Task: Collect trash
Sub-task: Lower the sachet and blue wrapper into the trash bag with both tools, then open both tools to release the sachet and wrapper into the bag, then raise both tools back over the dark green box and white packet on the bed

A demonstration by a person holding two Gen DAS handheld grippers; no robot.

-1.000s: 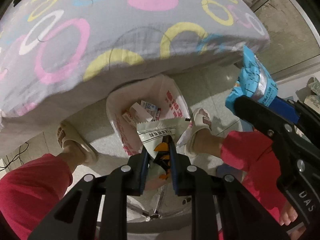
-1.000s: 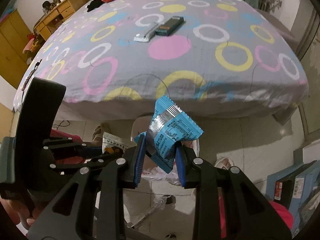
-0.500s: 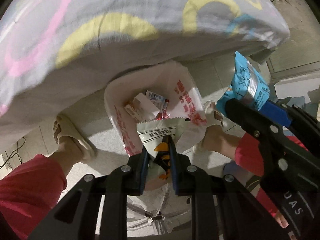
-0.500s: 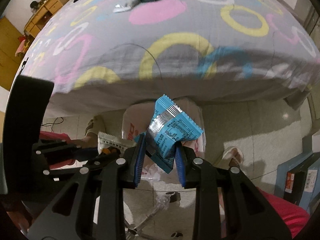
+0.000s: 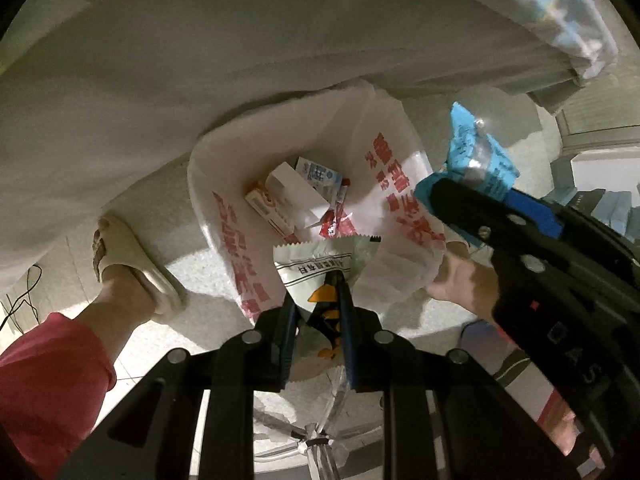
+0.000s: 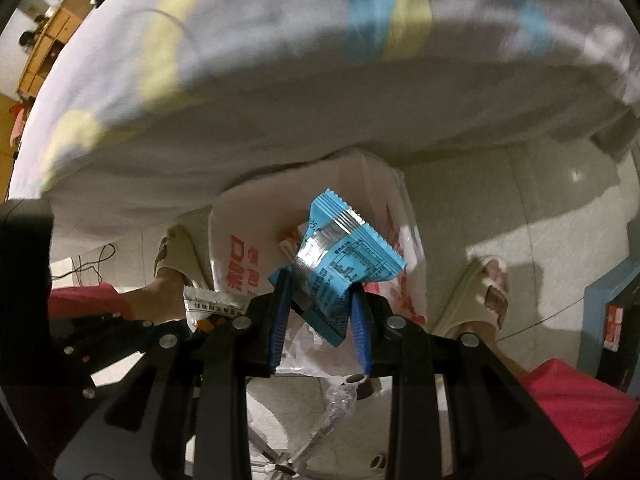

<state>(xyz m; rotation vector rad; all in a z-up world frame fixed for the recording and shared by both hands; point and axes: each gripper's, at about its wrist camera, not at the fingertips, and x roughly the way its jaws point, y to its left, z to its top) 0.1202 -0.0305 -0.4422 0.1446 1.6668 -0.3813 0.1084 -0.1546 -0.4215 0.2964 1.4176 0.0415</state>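
Note:
A white plastic trash bag (image 5: pixel 400 184) with red print stands open on the floor by the bed; it also shows in the right wrist view (image 6: pixel 236 256). Small boxes and wrappers (image 5: pixel 288 192) lie inside. My left gripper (image 5: pixel 318 308) is shut on a white wrapper (image 5: pixel 316 264) with an orange mark, held above the bag's near rim. My right gripper (image 6: pixel 320 308) is shut on a blue wrapper (image 6: pixel 344 264), held over the bag's mouth. The right gripper also shows in the left wrist view (image 5: pixel 440 192), at the bag's right rim, with the blue wrapper (image 5: pixel 476 156).
The bed's edge (image 5: pixel 240 60) with a grey ringed sheet hangs just beyond the bag. The person's feet in beige slippers (image 5: pixel 132 264) (image 6: pixel 484 292) flank the bag. A chair base (image 5: pixel 312 440) is below the grippers. Blue boxes (image 6: pixel 612 312) stand at right.
Both grippers have tipped down and moved closer to the bag, so the bed top has left view. Both wrappers stay gripped.

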